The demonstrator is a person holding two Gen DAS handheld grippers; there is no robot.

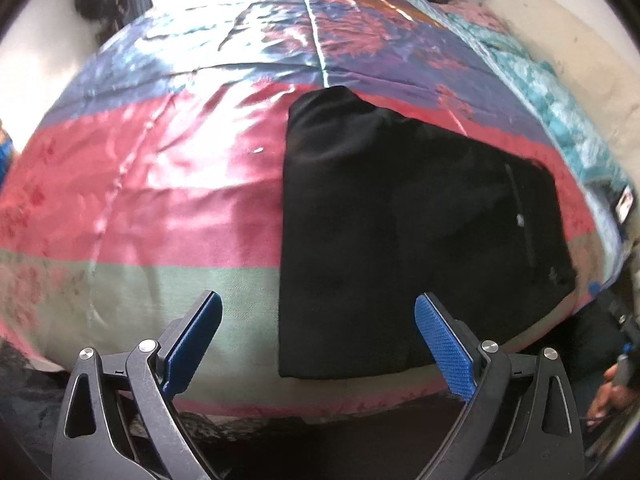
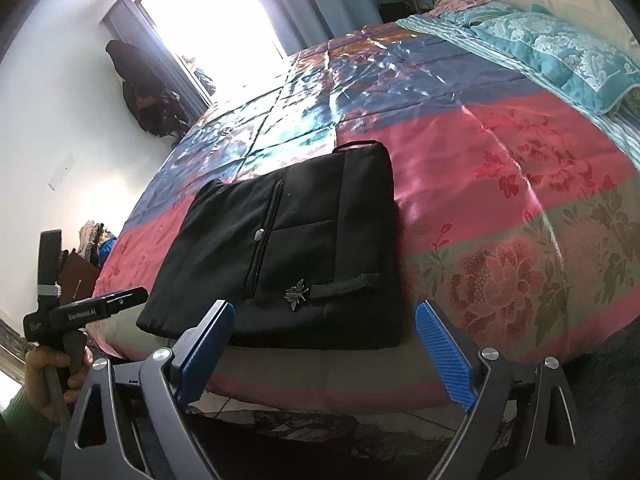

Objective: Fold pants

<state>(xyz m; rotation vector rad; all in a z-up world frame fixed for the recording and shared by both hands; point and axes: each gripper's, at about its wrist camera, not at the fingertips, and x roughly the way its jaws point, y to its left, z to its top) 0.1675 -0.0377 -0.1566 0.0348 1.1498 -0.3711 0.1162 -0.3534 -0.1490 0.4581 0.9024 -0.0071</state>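
Observation:
The black pants (image 1: pixel 400 220) lie folded into a compact flat rectangle near the front edge of the bed; they also show in the right wrist view (image 2: pixel 304 248), with a button, a pocket seam and a small metal insect emblem facing up. My left gripper (image 1: pixel 320 320) is open and empty, held back off the bed's front edge, to the front left of the pants. My right gripper (image 2: pixel 326 328) is open and empty, just in front of the pants' near edge and not touching them. The left gripper's body (image 2: pixel 80 312) shows at the left in the right wrist view.
The bed has a shiny satin cover (image 1: pixel 160 184) in pink, blue and green bands. A teal quilt (image 2: pixel 560 60) lies along the bed's right side. A bright window (image 2: pixel 216 20) and dark hanging clothes (image 2: pixel 140 80) are at the far left. A phone (image 1: pixel 625 203) lies at the bed's right edge.

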